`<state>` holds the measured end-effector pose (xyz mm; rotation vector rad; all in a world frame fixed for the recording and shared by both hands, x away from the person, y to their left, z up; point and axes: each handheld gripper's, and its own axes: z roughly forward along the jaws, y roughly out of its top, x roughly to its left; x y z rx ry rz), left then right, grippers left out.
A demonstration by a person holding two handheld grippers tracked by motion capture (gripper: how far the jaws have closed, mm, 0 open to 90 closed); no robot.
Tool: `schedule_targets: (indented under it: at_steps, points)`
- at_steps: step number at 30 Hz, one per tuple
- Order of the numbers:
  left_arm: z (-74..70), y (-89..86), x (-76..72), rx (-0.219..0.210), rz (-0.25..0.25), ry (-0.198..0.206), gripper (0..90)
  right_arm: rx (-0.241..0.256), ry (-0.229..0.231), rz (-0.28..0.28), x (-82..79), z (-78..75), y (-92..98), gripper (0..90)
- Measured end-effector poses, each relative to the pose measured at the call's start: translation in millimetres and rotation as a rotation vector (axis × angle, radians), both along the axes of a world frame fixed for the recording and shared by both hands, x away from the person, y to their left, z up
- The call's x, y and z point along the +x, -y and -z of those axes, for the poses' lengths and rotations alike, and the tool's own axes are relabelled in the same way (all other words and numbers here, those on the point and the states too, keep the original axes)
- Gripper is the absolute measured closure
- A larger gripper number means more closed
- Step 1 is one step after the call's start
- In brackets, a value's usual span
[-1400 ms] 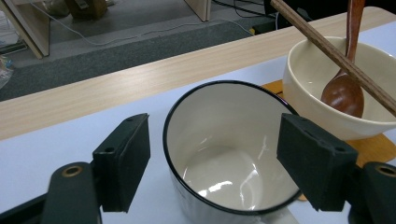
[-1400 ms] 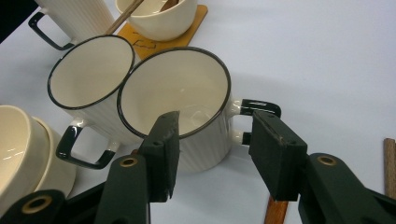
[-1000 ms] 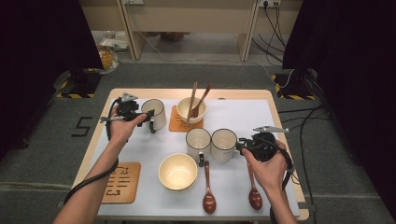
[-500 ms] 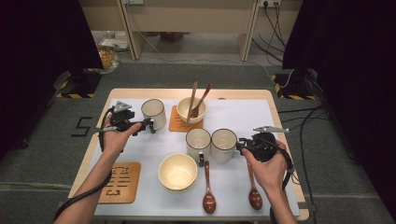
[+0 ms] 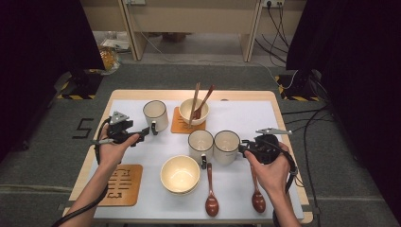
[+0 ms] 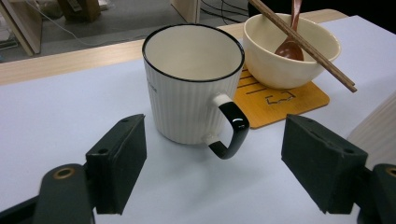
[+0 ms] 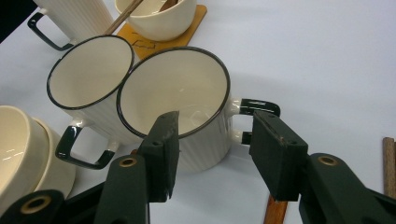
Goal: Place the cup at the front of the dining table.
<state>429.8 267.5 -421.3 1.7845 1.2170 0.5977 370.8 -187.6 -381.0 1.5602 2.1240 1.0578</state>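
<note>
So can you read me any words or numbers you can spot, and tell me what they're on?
"5": a big dark number on the grey floor, left of the table.
Cut-out signs on the near wooden coaster: too unclear to read.
Cut-out signs on the coaster under the chopstick bowl: shapes, not readable as words.
Small dark mark on the ribbed mug by the left gripper: too small to read.

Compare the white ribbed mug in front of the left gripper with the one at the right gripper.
The far-left white ribbed mug stands alone; the right white ribbed mug touches a twin mug. The left gripper jaws sit short of the first; the right gripper jaws straddle the second's wall. Both are upright, empty and black-rimmed.
</note>
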Motion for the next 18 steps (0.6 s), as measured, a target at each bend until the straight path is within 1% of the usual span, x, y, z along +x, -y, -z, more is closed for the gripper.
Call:
schedule_targets:
  at_steps: [7, 8, 9, 18]
  points:
    - [2.9, -3.3, -13.2, 0.012, 0.009, 0.005, 22.1, 0.000, 0.003, -0.001, -0.1, -0.3, 0.7, 51.9]
    - [2.9, -3.3, -13.2, 0.012, 0.009, 0.005, 22.1, 0.001, 0.003, -0.001, -0.2, -0.5, 0.9, 51.9]
    - [4.5, -5.2, -17.6, 0.013, 0.008, 0.006, 22.2, 0.000, 0.005, 0.000, -0.1, -0.7, 1.2, 51.9]
    - [17.0, -10.4, -37.3, 0.008, 0.022, 0.014, 22.3, 0.005, 0.005, 0.006, -0.1, -1.5, 2.7, 51.9]
